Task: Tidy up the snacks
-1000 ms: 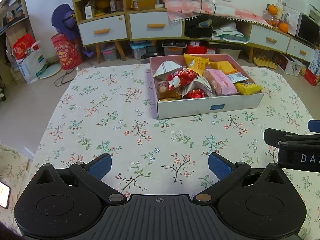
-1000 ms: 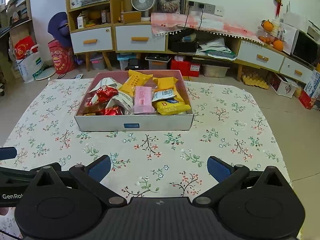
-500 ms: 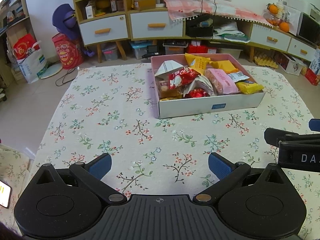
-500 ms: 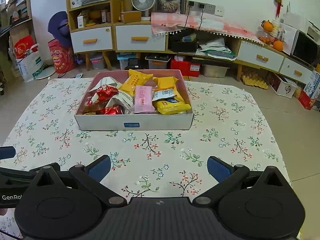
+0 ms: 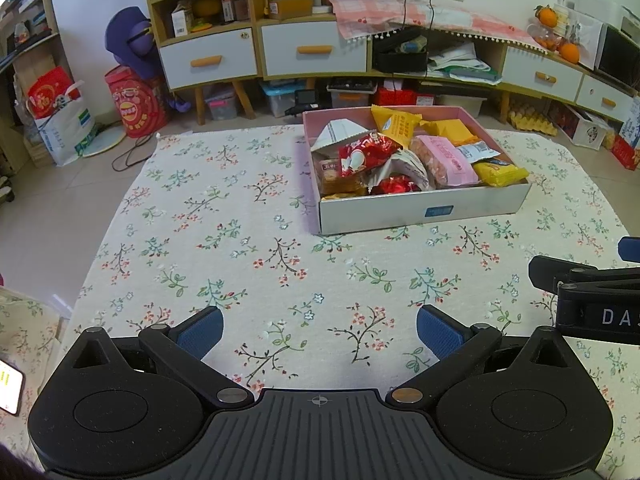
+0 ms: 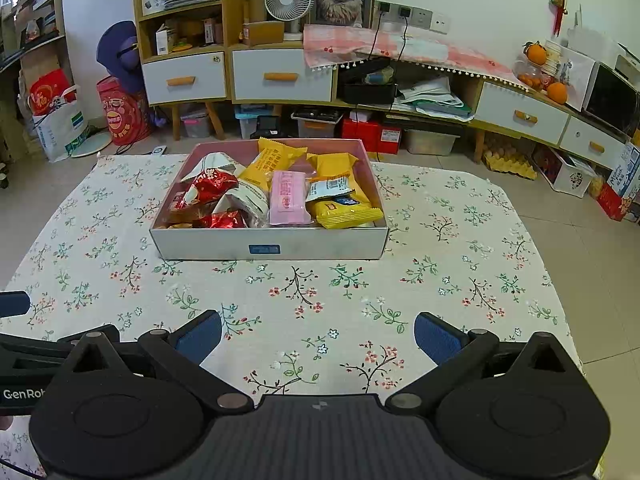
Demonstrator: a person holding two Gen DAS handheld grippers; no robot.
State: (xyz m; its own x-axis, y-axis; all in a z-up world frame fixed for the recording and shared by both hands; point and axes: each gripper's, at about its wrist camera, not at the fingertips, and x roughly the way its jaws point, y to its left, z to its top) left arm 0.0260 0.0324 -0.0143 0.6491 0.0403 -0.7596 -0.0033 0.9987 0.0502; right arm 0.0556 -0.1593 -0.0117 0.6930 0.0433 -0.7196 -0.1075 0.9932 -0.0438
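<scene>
Snacks [image 6: 276, 196] all inside the shallow grey box [image 6: 268, 246] with the pink lining, on the floral-clothed surface [image 6: 320, 300]; none seen loose on the cloth in either view. Packets heaped rather than lined up: red foil wrappers [image 6: 208, 190] and a white packet [image 6: 210, 162] tumbled at the box's left, a pink pack [image 6: 287, 198] flat in the middle, yellow packs [image 6: 344, 212] overlapping at the right.

Left gripper [image 5: 319, 326] low over the near cloth, jaws spread wide and holding nothing, box well ahead and to its right. Right gripper [image 6: 318, 336] likewise low, jaws spread and empty, box straight ahead and well apart. Each gripper's arm visible at the edge of the other's view.

Fits two readings: gathering into the box done with hands drawn back, or a jumbled box waiting to be sorted. No telling which from here.

If any packet is to be handled: best taken by a sealed crimped end, not across the puffed middle, to avoid crushing the contents. Top-lying packs such as the yellow one at the front right easiest to lift clear; buried red foil likely to drag neighbours. Light box liable to slide on the cloth under a sideways push.
</scene>
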